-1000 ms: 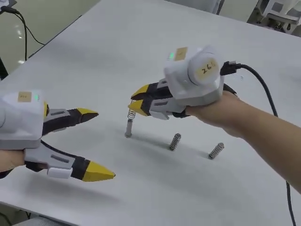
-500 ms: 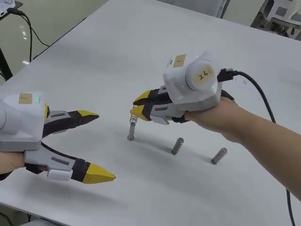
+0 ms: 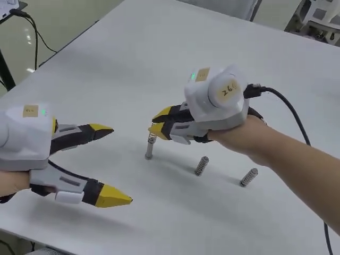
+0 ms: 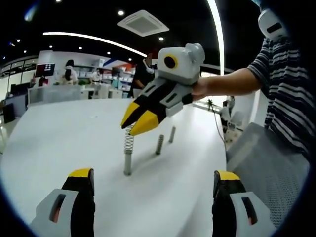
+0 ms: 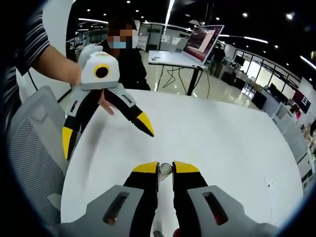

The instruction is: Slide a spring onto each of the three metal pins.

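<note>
Holds one spring [image 3: 152,138] close to vertical, long axis in line with the upright pin [image 3: 149,151] below it, lower coils at the pin's top and, as far as the left gripper view allows, perhaps seated over the tip. Finds that pin standing straight on the white tabletop [image 3: 159,53]. Counts two more springs to the right of the pin, in a row running away from it: a second spring [image 3: 201,165] near it and a third spring [image 3: 248,177] beyond. Shows both leaning a little, tops toward the right, apart from each other and from the pin. Pinches the upper coils of the spring over the pin with the right tool [image 3: 158,123], yellow tips narrow and nearly together, reaching the pin from the right and above. Trails a black cable [image 3: 289,106] off the back of that tool, away from the pin. Poises the left tool [image 3: 114,163] to the left of the pin and well apart from it, spread wide, gripping nothing, tips pointing toward the pin
</note>
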A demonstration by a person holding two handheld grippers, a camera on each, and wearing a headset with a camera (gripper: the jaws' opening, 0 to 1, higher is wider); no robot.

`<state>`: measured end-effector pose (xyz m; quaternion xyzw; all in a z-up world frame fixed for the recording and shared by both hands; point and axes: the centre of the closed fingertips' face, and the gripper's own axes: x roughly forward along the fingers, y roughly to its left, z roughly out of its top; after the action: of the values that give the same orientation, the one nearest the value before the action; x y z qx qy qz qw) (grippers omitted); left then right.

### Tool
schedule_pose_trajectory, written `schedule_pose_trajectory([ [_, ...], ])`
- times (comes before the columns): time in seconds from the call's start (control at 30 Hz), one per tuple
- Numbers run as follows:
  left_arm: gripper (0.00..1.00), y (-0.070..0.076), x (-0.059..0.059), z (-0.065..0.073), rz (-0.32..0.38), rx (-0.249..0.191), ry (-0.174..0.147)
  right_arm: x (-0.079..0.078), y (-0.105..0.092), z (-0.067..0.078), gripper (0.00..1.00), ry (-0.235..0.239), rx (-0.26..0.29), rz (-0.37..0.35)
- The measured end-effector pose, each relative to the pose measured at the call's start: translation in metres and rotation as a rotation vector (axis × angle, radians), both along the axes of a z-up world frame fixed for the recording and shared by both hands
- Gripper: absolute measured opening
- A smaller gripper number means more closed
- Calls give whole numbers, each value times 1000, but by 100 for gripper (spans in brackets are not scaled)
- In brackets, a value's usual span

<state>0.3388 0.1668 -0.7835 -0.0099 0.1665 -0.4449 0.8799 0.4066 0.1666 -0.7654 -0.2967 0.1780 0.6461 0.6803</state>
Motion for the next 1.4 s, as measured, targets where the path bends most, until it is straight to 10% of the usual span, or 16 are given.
schedule_pose_trajectory([
  [1.4, 97, 0, 4, 12, 31, -10, -28, -11, 0, -52, 8, 22, -125, 18],
])
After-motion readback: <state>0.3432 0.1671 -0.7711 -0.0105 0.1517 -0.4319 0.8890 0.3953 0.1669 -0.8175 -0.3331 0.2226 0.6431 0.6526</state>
